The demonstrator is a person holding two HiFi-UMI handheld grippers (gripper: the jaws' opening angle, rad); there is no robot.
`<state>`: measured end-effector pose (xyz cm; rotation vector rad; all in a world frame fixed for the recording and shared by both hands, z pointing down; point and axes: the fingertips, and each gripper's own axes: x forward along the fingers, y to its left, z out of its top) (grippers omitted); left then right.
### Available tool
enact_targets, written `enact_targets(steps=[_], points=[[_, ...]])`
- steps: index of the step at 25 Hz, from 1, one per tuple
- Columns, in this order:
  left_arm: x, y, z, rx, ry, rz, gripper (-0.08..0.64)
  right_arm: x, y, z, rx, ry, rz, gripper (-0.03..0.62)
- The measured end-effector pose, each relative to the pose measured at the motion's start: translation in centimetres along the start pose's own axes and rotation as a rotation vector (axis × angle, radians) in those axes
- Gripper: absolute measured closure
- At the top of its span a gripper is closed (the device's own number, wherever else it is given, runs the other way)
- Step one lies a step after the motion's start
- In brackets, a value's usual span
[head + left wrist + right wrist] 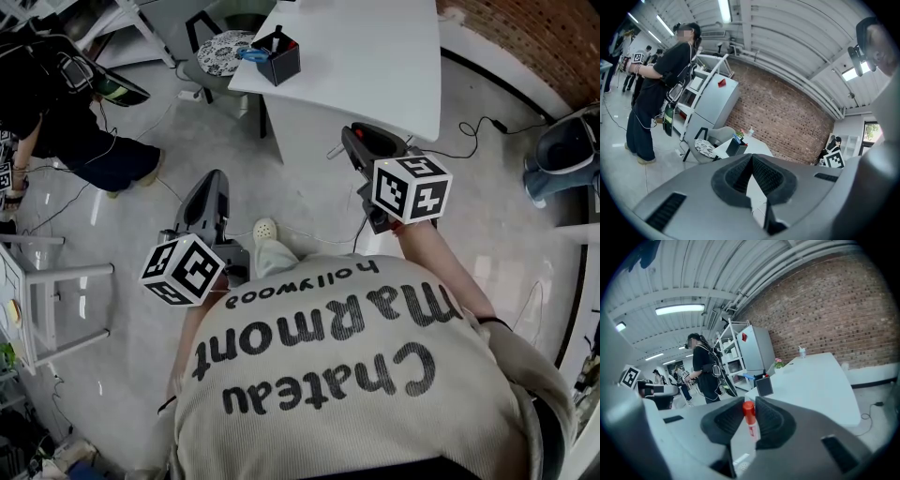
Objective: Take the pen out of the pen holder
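My right gripper (750, 402) pinches pen (751, 426): red cap up, long axis upright between fingers (774, 420), well apart from pen holder (764, 386). Left gripper (751, 157) fingers pressed together.

Brick wall (834, 310), white table (375, 47), gray floor (487, 216), strip lights (679, 309) o/head.

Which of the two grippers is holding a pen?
The right gripper: a red-capped pen is clamped between its jaws, while the left gripper holds nothing.

Red-capped white pen (750, 420); black pen holder (278, 64)
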<state>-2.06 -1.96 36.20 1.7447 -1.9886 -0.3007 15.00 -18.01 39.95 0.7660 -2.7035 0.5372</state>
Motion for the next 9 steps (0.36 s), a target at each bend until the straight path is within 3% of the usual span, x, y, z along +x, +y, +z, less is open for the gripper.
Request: enact_targets(steps=[9], points=[[0.46,-0.69,-0.10,-0.004,0.000,-0.004,0.558,-0.31,-0.94,-0.19,0.004,0.006,-0.004,0.518]])
